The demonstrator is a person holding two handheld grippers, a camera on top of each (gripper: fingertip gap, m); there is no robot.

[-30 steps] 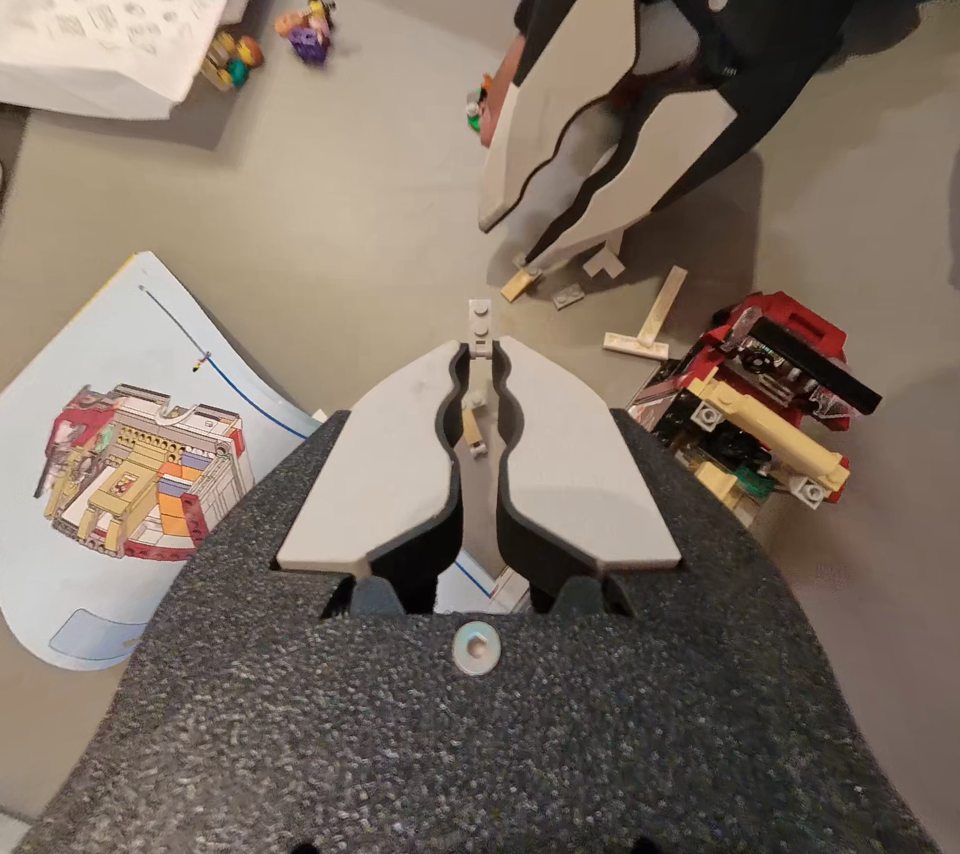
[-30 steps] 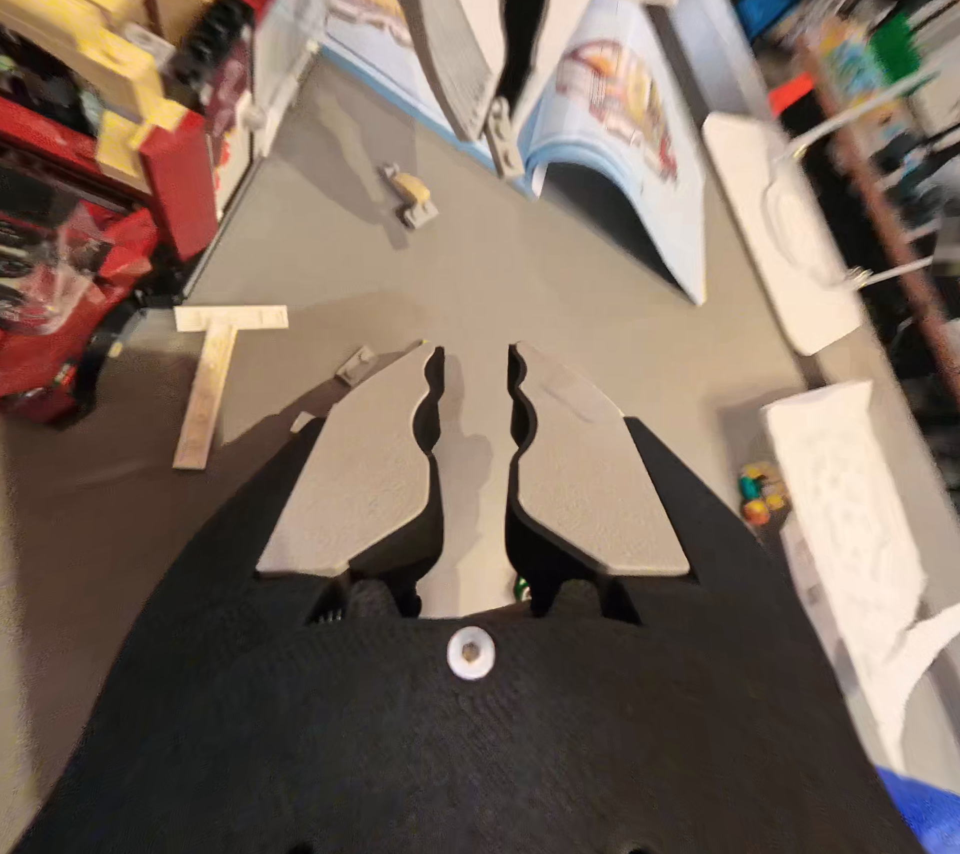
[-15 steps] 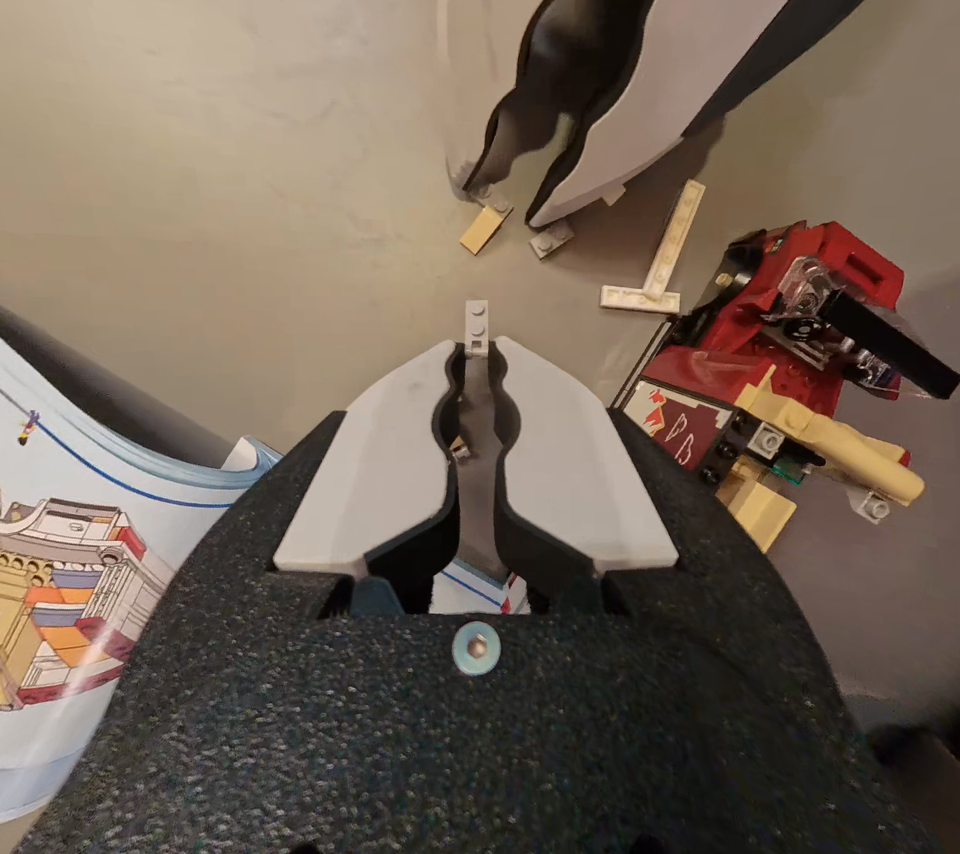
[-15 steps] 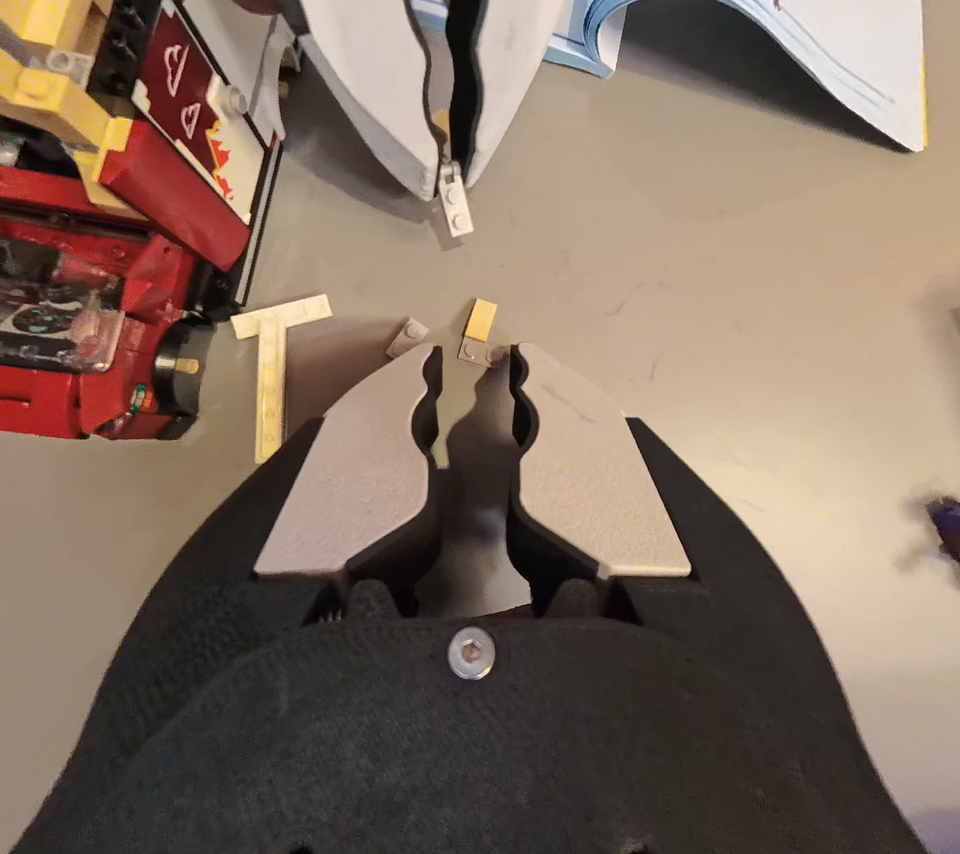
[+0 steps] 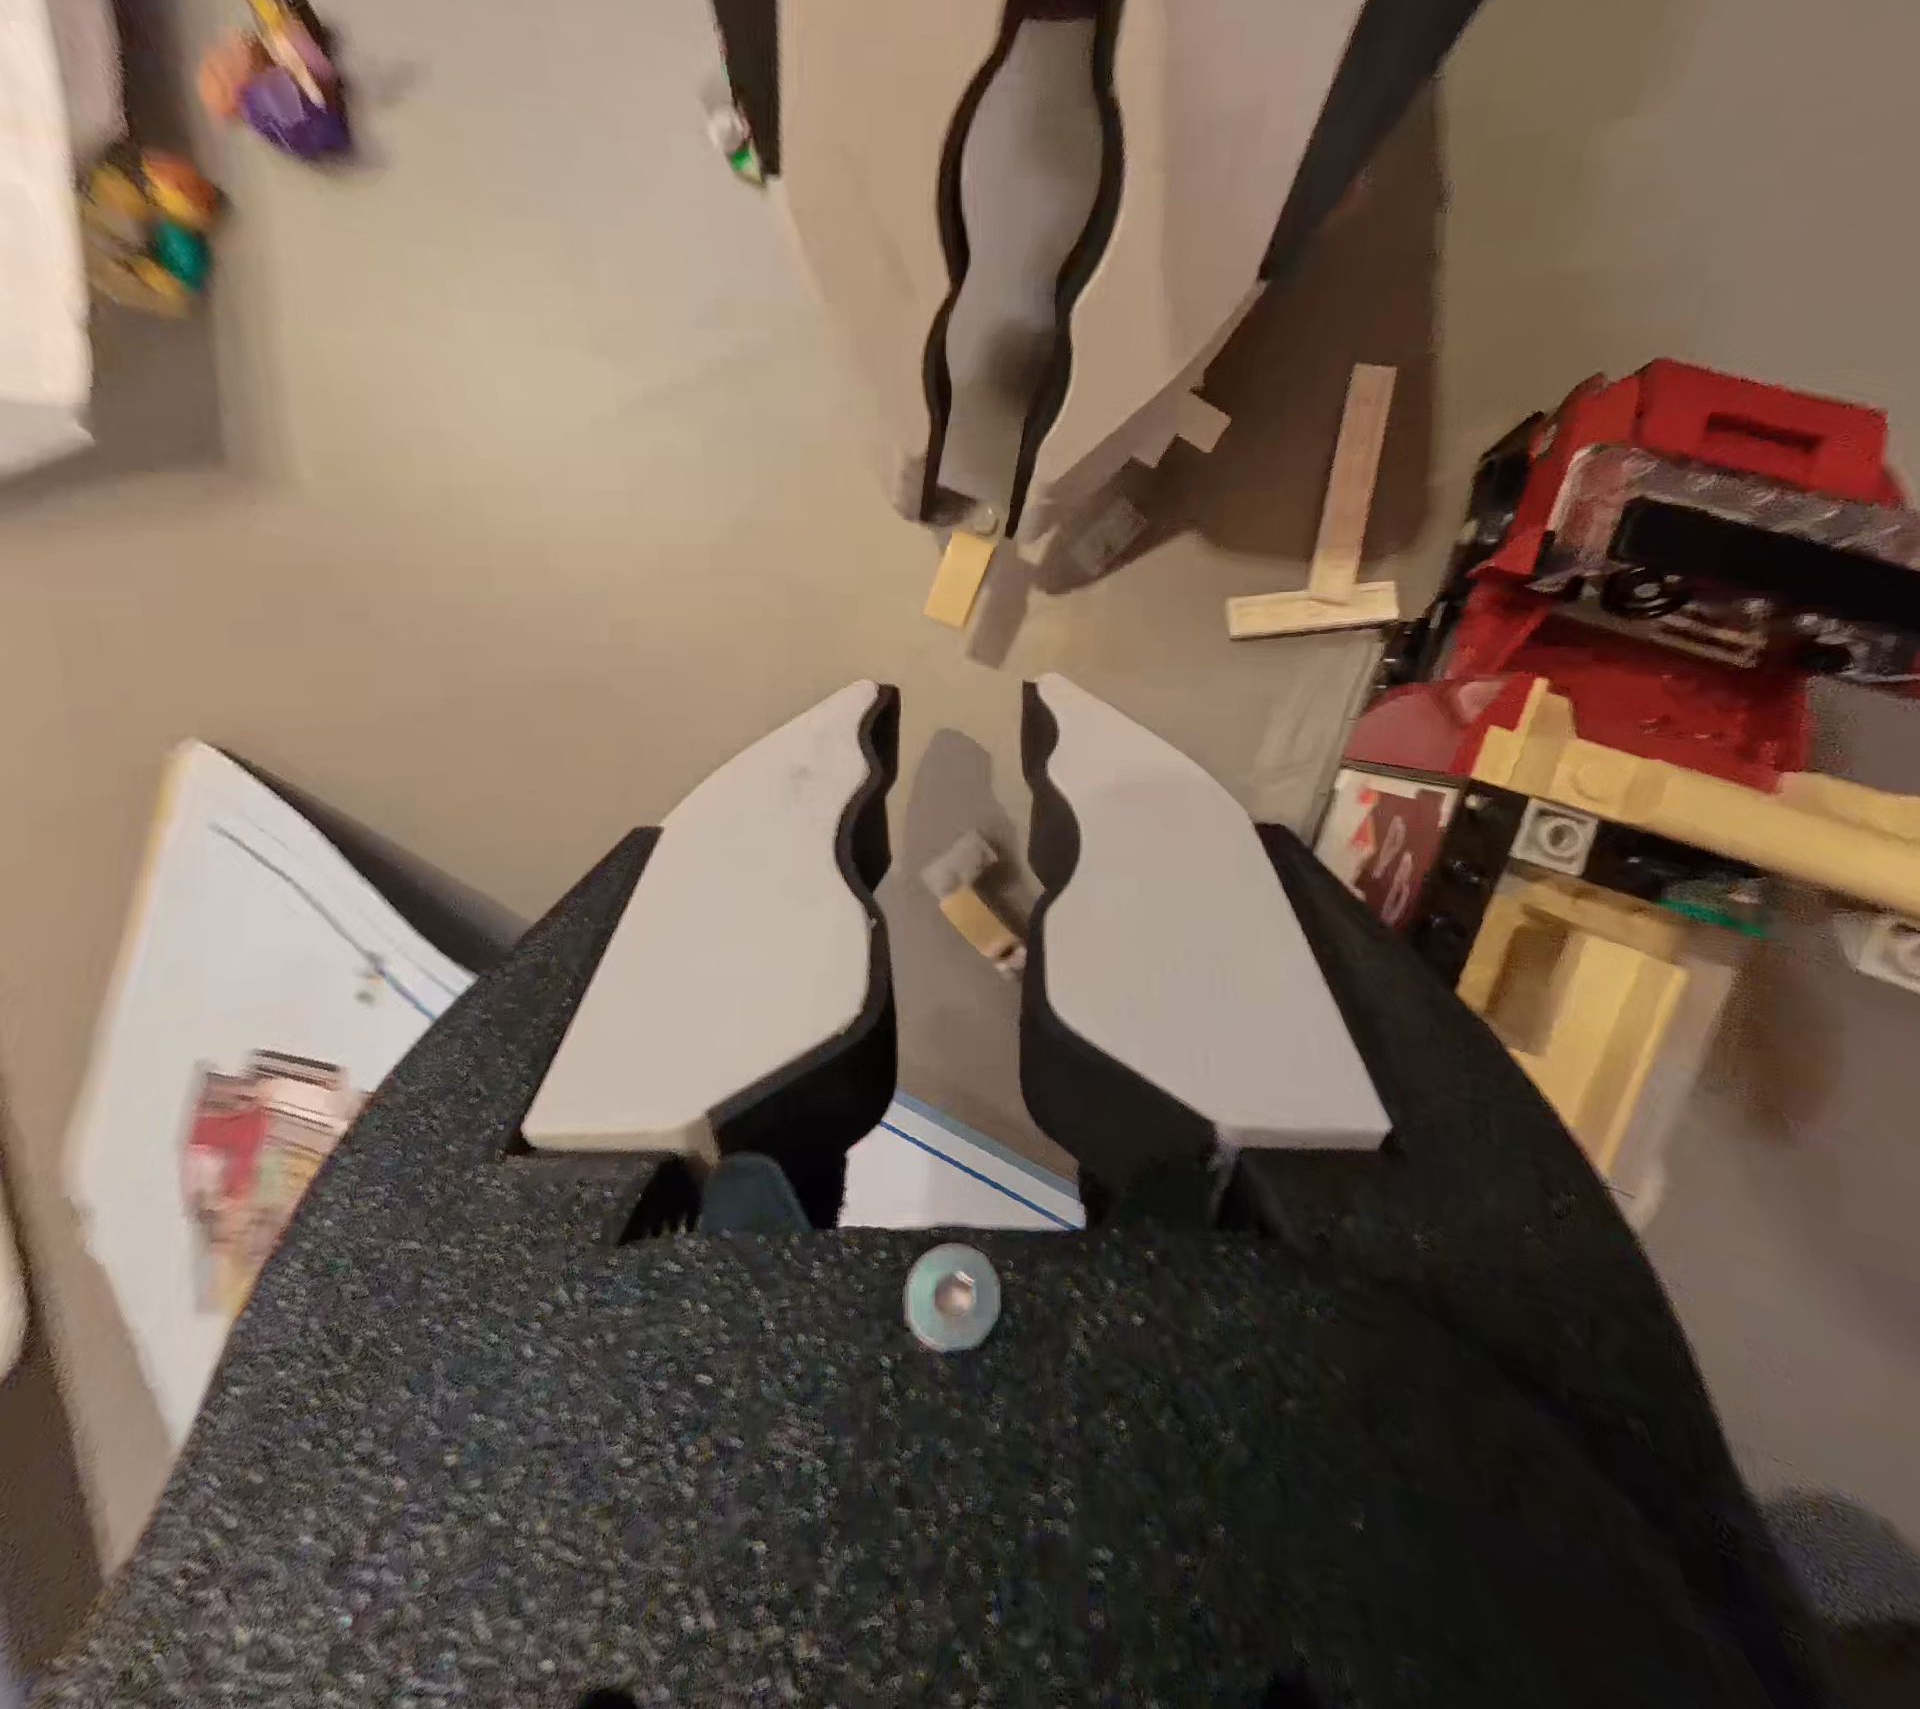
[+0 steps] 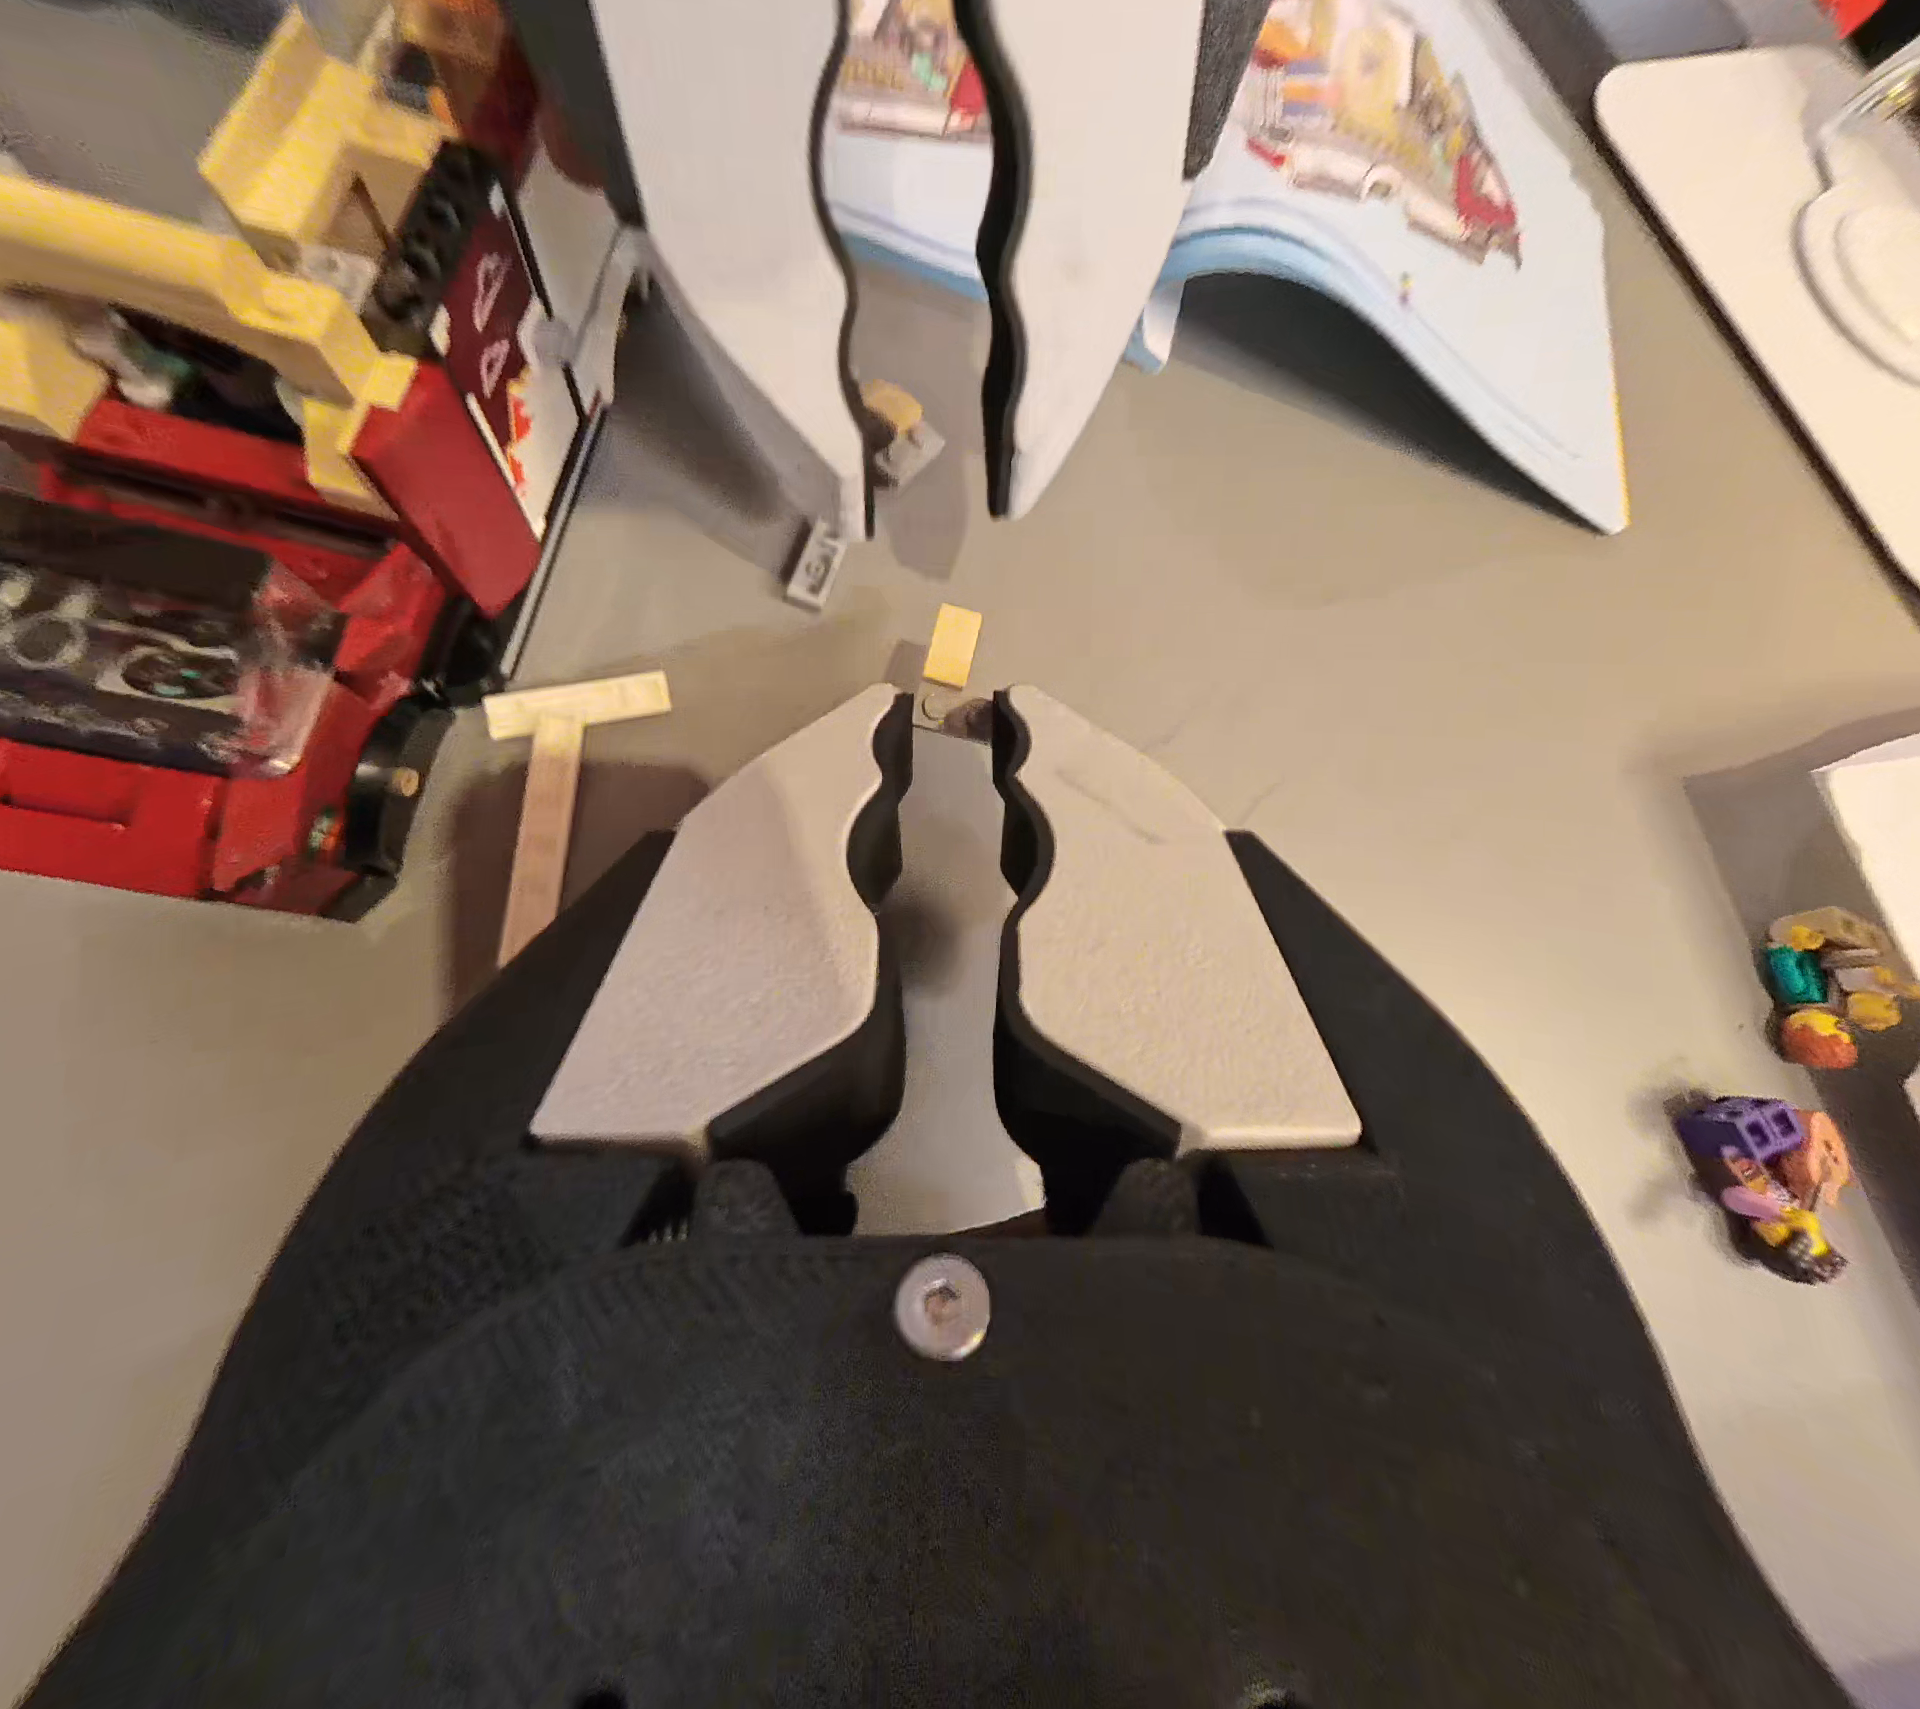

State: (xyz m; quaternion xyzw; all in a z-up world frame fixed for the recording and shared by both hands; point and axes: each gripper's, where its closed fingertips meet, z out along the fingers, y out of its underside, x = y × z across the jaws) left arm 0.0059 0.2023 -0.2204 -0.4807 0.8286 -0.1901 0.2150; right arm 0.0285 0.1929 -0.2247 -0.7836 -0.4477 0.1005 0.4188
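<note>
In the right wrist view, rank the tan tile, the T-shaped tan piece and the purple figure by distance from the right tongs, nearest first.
1. Tan tile: just ahead of the right tongs' tips.
2. T-shaped tan piece: off to the left, beside the red model.
3. Purple figure: far right, back alongside the tongs' body.

Left gripper (image 5: 961,693) agape, right gripper (image 6: 956,703) pinched.

Right gripper (image 6: 948,709) closed on a small grey plate (image 6: 940,712) on the grey tabletop (image 6: 1299,620).

Its two fingertips press the plate's sides; a tan tile (image 6: 953,643) sits on the plate's far end. Farther off, the left gripper (image 6: 928,506) points back toward it with fingers apart and nothing between them, a small grey-and-tan piece (image 6: 899,428) lying beneath it and a grey studded plate (image 6: 818,563) just left. A red and tan brick model (image 6: 260,433) stands left, a tan T-shaped piece (image 6: 566,755) near it. An open instruction booklet (image 6: 1382,225) arches at far right.
</note>
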